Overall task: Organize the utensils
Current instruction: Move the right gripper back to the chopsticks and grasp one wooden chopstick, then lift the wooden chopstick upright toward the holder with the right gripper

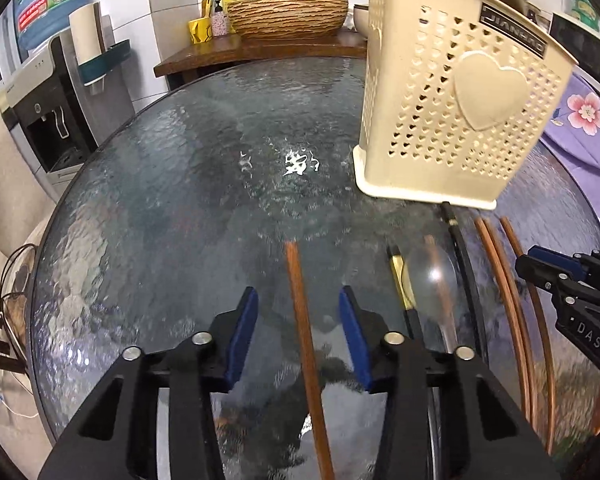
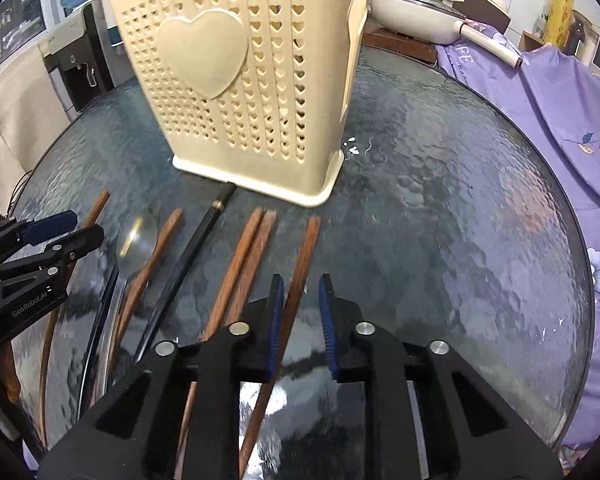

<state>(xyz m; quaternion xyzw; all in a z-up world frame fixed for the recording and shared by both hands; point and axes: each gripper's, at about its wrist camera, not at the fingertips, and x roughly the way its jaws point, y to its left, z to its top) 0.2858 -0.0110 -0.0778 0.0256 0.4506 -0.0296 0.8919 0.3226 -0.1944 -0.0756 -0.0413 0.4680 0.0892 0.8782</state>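
Both grippers, left gripper (image 1: 299, 312) and right gripper (image 2: 301, 300), had fingers spread wide, each around one brown chopstick (image 1: 300, 312) (image 2: 298, 280) on the glass table (image 1: 160, 200), likely ready to pinch it. Behind stood the cream basket (image 1: 460, 92), waiting for them.

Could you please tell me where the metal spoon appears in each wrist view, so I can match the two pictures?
Left wrist: metal spoon lies right of centre, right of the left gripper.
Right wrist: spoon lies at left.
Shared landmark: the cream utensil holder beyond it.
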